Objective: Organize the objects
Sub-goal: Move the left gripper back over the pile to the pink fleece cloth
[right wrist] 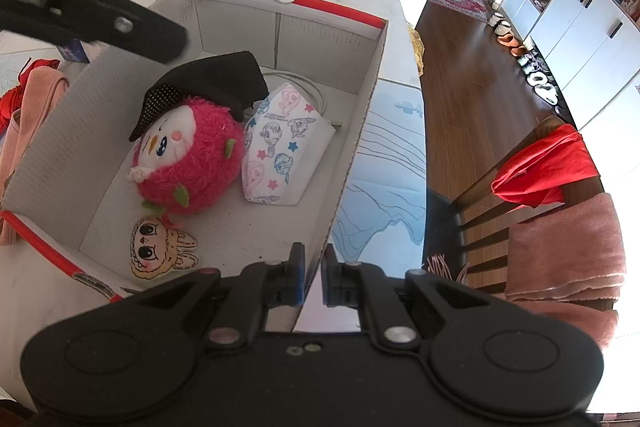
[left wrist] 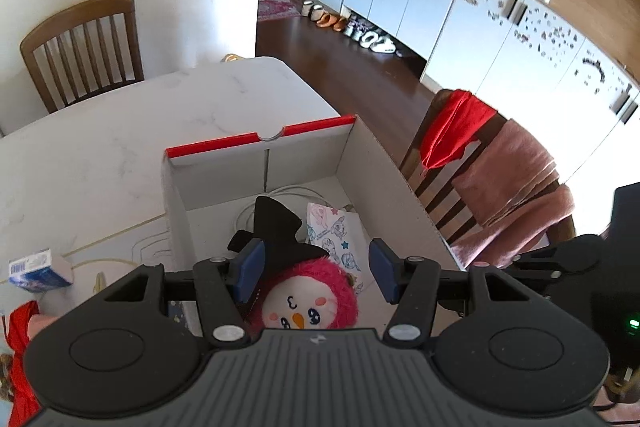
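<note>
The pink fuzzy plush doll in a black hat (right wrist: 188,155) lies inside the white cardboard box with a red rim (right wrist: 360,115). The left gripper (left wrist: 316,269) hangs above it, half-spread and empty. The right gripper (right wrist: 313,281) pinches the box wall; if it slips, the box could shift

We lose the lower face of the pink plush (left wrist: 308,301) behind the left gripper's body in the left wrist view. The white cable (right wrist: 310,87) is mostly covered by the black hat (right wrist: 216,79) and patterned pouch (right wrist: 280,151). The left gripper (right wrist: 80,7) is blurred, cut by the frame edge. Print on the small blue box (left wrist: 38,271) is too small to read. The red cloth (left wrist: 18,347) is cropped at left.
</note>
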Demonstrator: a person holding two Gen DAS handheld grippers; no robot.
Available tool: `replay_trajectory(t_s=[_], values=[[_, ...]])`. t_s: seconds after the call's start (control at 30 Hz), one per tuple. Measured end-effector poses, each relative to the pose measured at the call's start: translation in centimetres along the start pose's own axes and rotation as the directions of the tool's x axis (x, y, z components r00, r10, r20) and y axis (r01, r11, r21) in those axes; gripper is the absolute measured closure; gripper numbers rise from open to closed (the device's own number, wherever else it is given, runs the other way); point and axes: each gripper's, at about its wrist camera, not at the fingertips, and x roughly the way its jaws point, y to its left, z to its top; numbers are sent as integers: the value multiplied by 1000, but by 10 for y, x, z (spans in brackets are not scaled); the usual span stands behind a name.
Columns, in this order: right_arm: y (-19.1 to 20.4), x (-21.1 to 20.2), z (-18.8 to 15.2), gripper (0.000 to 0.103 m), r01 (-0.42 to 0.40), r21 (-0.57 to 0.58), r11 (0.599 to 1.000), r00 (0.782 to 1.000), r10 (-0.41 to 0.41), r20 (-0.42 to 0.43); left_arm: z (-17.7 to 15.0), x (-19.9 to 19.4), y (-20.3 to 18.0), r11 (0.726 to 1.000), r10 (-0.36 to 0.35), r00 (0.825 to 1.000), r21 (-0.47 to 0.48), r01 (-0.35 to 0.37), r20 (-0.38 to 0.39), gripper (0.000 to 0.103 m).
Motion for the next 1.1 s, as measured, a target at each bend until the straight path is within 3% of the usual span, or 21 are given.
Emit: replay_trajectory(t_s=[0.17,0.27,0.43,0.5,0.77,0.9,1.1], values=[[0,0,0,96,0,0,1000,1000,0,-1,-9,-17,16,999,30,999,-46,-29,20,41],[0,0,0,96,0,-1,1000,1000,0,0,-18,-26,31,995,54,998,-84,-52,32,32],[0,0,0,96,0,-1,1000,1000,0,-1,-38,-35,59,983,111,994,-148,-108,12,25],[0,0,0,96,0,-3,1000,1000,0,-1,-47,-38,69,977,137,991,-164,-134,5,19],[0,0,-1,96,-1,-4,1000,1000,1,-3,-78,-48,105,947,216,976,-238,-216,-30,16],[0,0,0,96,1,-4,1000,1000,-1,-3,-92,-46,119,929,266,963,-254,-268,-42,0],[1,0,0,96,1,-4,1000,1000,-1,-3,-109,-38,137,906,314,947,-278,-318,-60,0]])
